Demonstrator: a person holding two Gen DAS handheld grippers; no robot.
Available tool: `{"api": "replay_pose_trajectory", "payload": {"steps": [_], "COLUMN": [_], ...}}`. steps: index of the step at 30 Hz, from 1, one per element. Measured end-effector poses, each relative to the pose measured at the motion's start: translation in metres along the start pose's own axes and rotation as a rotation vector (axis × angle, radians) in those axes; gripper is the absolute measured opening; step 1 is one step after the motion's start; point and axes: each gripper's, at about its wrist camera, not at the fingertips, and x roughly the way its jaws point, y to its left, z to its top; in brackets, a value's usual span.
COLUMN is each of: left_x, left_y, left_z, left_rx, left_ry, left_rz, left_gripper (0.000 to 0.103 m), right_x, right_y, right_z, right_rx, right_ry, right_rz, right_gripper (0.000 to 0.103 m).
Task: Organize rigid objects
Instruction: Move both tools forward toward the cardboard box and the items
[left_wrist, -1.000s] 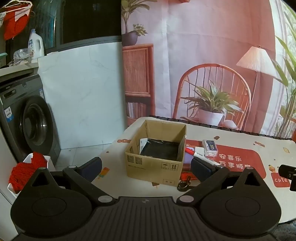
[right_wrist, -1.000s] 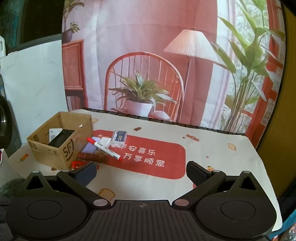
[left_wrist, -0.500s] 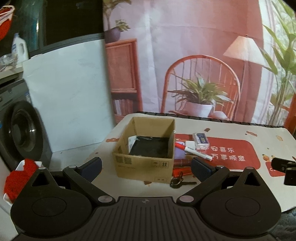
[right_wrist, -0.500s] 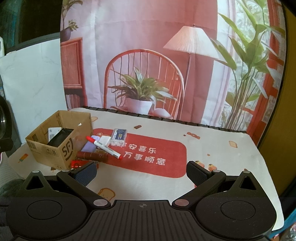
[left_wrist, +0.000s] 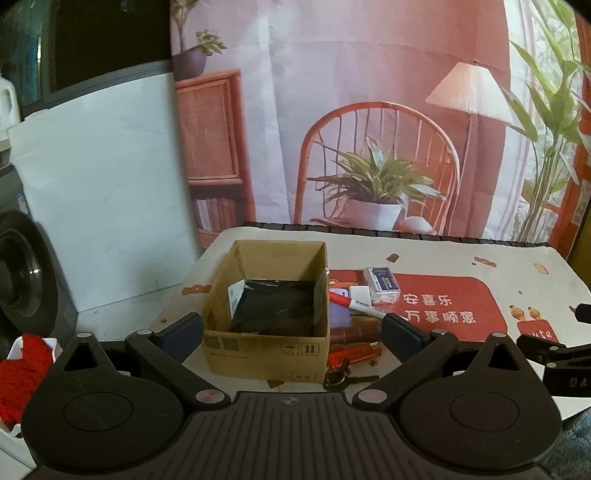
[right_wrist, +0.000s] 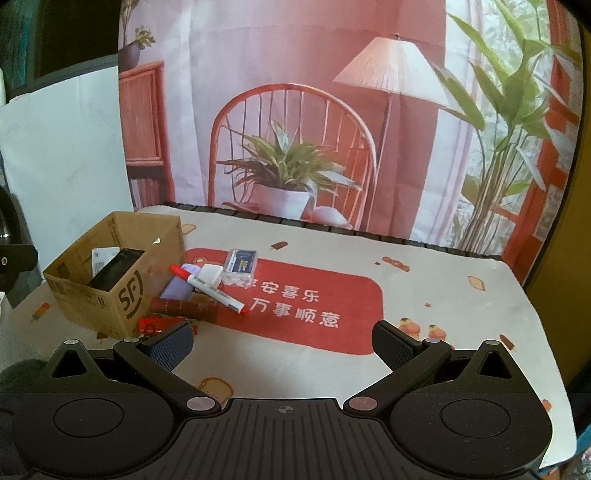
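Note:
A cardboard box (left_wrist: 266, 350) (right_wrist: 122, 299) stands at the table's left end with a black item (left_wrist: 275, 310) inside. Beside its right wall lie a red-capped marker (right_wrist: 207, 290), a clear plastic case (right_wrist: 242, 266), a white eraser (right_wrist: 209, 275), a purple pad (right_wrist: 177, 288), a brown tube (right_wrist: 184, 306), a red lighter (left_wrist: 352, 352) and a dark key (left_wrist: 338, 376). My left gripper (left_wrist: 291, 334) is open, its fingers straddling the box's near side. My right gripper (right_wrist: 282, 343) is open and empty over the near table edge, right of the pile.
The table carries a cream cloth with a red panel (right_wrist: 325, 295). A printed backdrop hangs behind it. A white board (left_wrist: 99, 192) and a washing machine (left_wrist: 22, 273) stand left of the table. A white tub with red cloth (left_wrist: 22, 369) sits on the floor at left.
My left gripper has swung to the right, so the box and the pile sit more central in its view. My right gripper has barely moved. Both stay open.

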Motion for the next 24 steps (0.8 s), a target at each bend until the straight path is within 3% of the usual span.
{"api": "replay_pose_trajectory", "payload": {"steps": [24], "left_x": [0.059], "left_y": [0.008], "left_z": [0.009], "left_rx": [-0.001], "left_ry": [0.111], "left_rz": [-0.048], "left_gripper": [0.103], "right_x": [0.055], "right_y": [0.006], "right_z": [0.026], "right_rx": [-0.013], "right_ry": [0.027], "right_rz": [0.018], "right_gripper": [0.103]}}
